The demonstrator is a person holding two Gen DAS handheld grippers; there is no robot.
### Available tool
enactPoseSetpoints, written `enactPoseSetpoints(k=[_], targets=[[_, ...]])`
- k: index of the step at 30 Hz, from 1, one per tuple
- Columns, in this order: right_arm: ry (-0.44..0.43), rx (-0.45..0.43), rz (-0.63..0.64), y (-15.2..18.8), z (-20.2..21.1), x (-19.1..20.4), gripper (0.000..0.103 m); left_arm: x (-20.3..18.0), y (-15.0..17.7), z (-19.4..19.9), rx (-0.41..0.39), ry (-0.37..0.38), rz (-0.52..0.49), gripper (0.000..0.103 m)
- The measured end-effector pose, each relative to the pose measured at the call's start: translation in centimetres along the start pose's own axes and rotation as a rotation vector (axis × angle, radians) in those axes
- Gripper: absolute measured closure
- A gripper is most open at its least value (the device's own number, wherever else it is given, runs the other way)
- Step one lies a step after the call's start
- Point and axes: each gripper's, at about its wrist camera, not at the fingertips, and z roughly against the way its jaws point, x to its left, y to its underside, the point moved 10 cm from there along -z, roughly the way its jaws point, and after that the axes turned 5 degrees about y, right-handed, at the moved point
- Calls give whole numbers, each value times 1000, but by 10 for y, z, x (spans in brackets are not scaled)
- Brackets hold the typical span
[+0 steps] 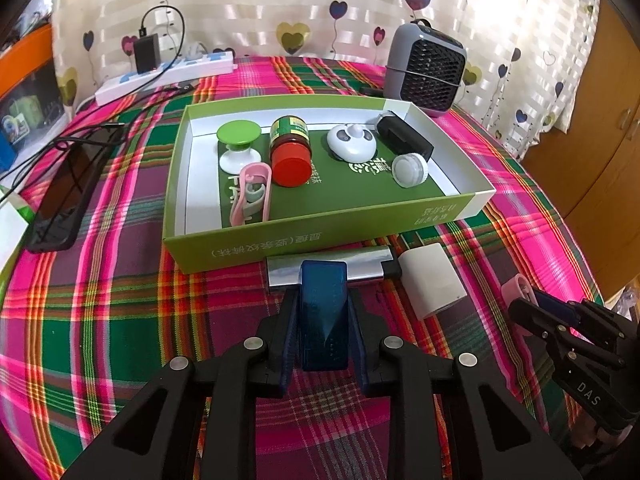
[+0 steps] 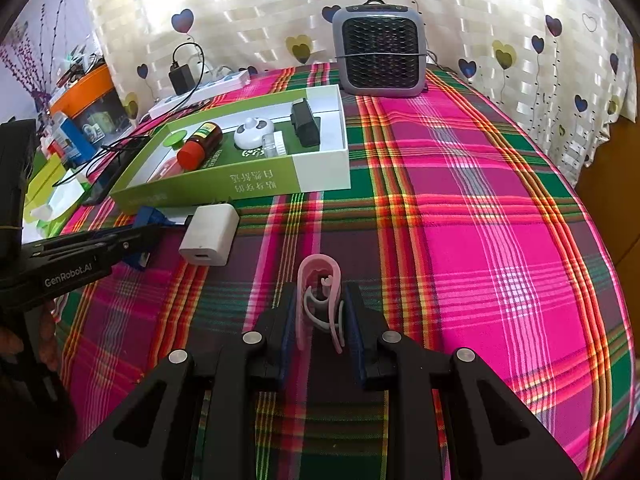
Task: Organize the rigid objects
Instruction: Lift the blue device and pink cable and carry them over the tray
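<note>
The blue case (image 1: 323, 312) looks stiff, light and smooth-sided, best pinched across its long flanks, as the left gripper (image 1: 323, 320) does now, jaws narrowed on it just near of the green box (image 1: 280, 236). To the right, the right gripper (image 2: 320, 320) clamps a thin pink clip (image 2: 319, 300), springy and likely brittle, above the plaid cloth (image 2: 460, 240), the white charger (image 2: 210, 234) to its left.

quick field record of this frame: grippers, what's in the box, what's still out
left gripper: shut on blue case
right gripper: shut on pink clip
box: green knob, red-lid jar, panda gadget, black block, white cap, second pink clip
outside box: white charger, silver bar
surface: plaid cloth
</note>
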Motion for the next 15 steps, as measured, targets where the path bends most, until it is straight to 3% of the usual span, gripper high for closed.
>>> enactPoseSetpoints(k=[15], targets=[[3, -5, 9, -1, 1, 0, 79, -3, -4, 10, -26, 23, 10, 81]])
